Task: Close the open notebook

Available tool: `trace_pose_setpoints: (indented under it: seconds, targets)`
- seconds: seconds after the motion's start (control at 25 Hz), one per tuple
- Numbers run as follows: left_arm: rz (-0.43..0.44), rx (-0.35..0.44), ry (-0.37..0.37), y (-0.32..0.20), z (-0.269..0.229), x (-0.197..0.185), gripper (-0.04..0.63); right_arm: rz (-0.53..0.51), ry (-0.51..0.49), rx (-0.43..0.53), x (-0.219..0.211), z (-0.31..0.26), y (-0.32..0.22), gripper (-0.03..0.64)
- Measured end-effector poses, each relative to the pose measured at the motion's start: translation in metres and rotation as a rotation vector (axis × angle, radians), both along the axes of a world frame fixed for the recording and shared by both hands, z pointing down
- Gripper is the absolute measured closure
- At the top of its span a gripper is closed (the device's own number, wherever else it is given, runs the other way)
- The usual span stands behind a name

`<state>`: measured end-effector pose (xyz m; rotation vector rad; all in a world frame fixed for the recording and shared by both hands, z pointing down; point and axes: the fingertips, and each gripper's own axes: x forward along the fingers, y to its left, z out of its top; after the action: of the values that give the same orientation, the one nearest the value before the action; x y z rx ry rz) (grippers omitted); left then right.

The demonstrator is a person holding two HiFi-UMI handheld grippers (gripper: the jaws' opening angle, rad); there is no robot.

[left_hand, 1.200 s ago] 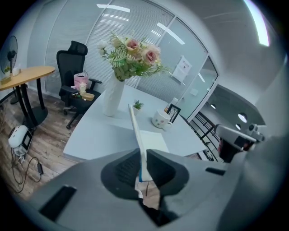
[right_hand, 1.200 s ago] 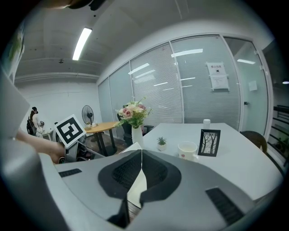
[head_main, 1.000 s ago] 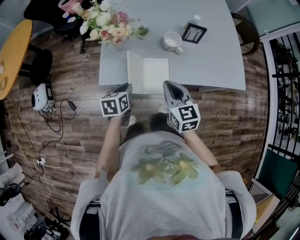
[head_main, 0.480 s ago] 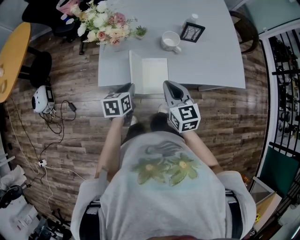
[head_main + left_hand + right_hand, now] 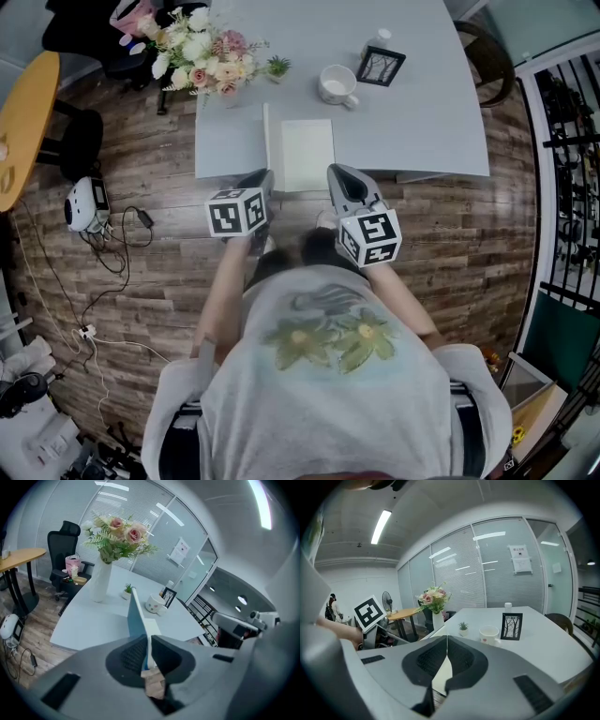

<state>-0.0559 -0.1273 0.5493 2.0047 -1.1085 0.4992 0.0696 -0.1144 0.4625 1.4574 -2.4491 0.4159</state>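
The notebook lies at the near edge of the grey table [image 5: 422, 112], its white right page [image 5: 307, 155] lying flat. Its blue cover [image 5: 137, 618] stands nearly upright along the spine and shows as a thin line [image 5: 266, 141] from above. My left gripper [image 5: 262, 178] is shut on the cover's near edge, which sits pinched between the jaws [image 5: 149, 639]. My right gripper [image 5: 337, 173] hovers at the table's near edge beside the right page. Its jaws [image 5: 446, 641] meet with nothing between them.
Behind the notebook are a white mug [image 5: 336, 86], a black photo frame [image 5: 380, 66], a bottle [image 5: 380, 37], a small potted plant [image 5: 277, 67] and a vase of flowers [image 5: 202, 52]. A chair [image 5: 492, 56] stands at the table's right, a yellow round table [image 5: 23, 112] at the far left.
The cover has swung from leaning left to nearly upright, carried by my left gripper, which shifted slightly right. The right gripper has stayed in place.
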Motion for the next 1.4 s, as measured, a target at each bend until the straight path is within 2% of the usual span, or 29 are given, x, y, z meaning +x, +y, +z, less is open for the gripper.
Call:
trace_pose_setpoints:
  seconds: [1.4]
  targets:
    - [0.095, 0.016, -0.010, 0.001, -0.002, 0.043, 0.560, 0.057, -0.030, -0.009, 0.024, 0.001, -0.004, 0.598]
